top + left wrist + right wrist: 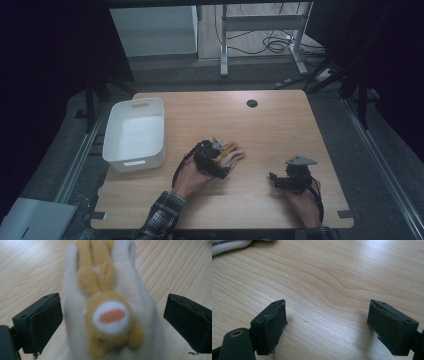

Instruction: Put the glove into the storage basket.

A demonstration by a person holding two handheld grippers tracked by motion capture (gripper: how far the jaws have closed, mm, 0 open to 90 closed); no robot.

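Surface: light wooden table (280,130), grain visible, with a round dark grommet (252,103) near the far edge at about 12 o'clock. Room: dim, grey floor; a metal desk frame (260,30) and loose cables (277,42) beyond the table at 12 o'clock; a pale flat sheet (35,220) on the floor at 8 o'clock. Container: white plastic bin (112,135) with handle slots, at 9 o'clock on the table, nothing seen inside. Item in hand: plush toy (112,315), cream body with tan-orange limbs or ears and a white patch with an orange oval centre; soft, blurred at close range; lying on the table near centre, just beyond the left gripper (112,322). Left gripper: jaws spread wide to either side of the toy, pads not pressing on it. Right gripper (327,325): at 4 o'clock, well apart from the toy, jaws spread over bare wood with nothing between them. Cream edge of the toy shows at 11 o'clock in the right gripper view.
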